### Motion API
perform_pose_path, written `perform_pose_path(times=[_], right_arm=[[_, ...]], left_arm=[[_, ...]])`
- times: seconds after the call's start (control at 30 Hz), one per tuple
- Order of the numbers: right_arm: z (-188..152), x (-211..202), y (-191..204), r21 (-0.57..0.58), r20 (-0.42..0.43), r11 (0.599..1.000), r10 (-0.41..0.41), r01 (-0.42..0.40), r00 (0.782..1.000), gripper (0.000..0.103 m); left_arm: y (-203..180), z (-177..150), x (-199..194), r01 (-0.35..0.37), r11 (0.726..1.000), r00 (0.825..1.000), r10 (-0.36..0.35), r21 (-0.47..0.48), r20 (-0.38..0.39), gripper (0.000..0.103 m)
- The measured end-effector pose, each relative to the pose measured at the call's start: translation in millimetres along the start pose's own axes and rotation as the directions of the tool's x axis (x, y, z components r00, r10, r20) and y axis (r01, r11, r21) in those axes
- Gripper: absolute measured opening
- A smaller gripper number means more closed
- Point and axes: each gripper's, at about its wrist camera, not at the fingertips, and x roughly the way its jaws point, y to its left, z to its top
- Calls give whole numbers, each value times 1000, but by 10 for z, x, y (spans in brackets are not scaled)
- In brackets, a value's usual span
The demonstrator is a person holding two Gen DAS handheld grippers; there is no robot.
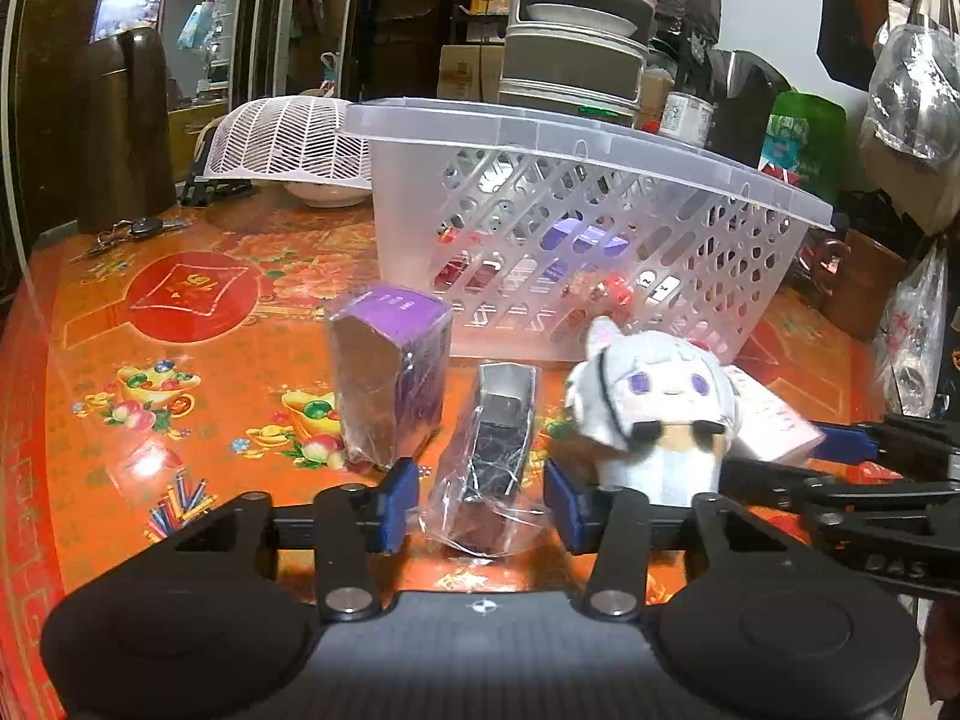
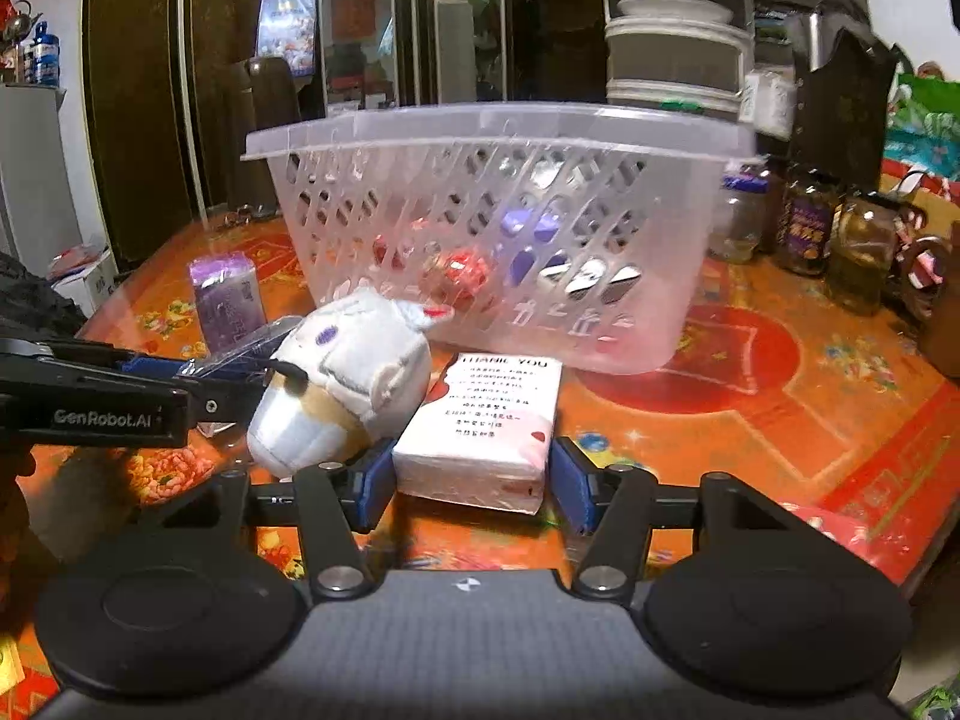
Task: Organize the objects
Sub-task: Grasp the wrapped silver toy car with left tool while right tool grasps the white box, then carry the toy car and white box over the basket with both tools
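A clear perforated plastic basket point(image 1: 540, 138) point(image 2: 498, 132) stands on the table with several small items inside. In front of it are a purple wrapped box point(image 1: 390, 378) point(image 2: 228, 300), a plastic-wrapped silver object point(image 1: 498, 444), a white plush doll point(image 1: 654, 414) point(image 2: 348, 384) and a white tissue pack point(image 2: 486, 426) point(image 1: 774, 420). My left gripper point(image 1: 480, 504) is open, its fingers either side of the near end of the silver object. My right gripper point(image 2: 474, 480) is open, its fingers flanking the tissue pack; whether they touch it I cannot tell.
The table has a red and orange patterned cover point(image 1: 180, 360). A white mesh food cover point(image 1: 288, 138) and keys point(image 1: 132, 231) lie at the back left. Glass jars point(image 2: 810, 228) stand to the right of the basket. Stacked steel containers point(image 1: 576, 30) stand behind.
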Motion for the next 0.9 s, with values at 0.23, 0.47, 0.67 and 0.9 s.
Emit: perform_pose_path(times=[0.23, 0.47, 0.67, 0.9], right_arm=[[-59, -240, -219, 58, 62, 998, -7, 3, 998, 57], [-90, -383, -318, 76, 87, 997, 0, -6, 996, 57], [-70, -478, -362, 94, 119, 995, 29, -40, 992, 57], [-56, -560, -376, 101, 149, 993, 53, -68, 987, 57]], left_arm=[[42, -10, -96, -3, 1000, 998, 4, -20, 56, 44], [17, -47, -204, -3, 1000, 997, 4, -17, 81, 42], [13, -54, -376, 1, 1000, 993, 1, -22, 115, 42], [-28, -88, -577, 19, 999, 987, -13, -33, 159, 42]])
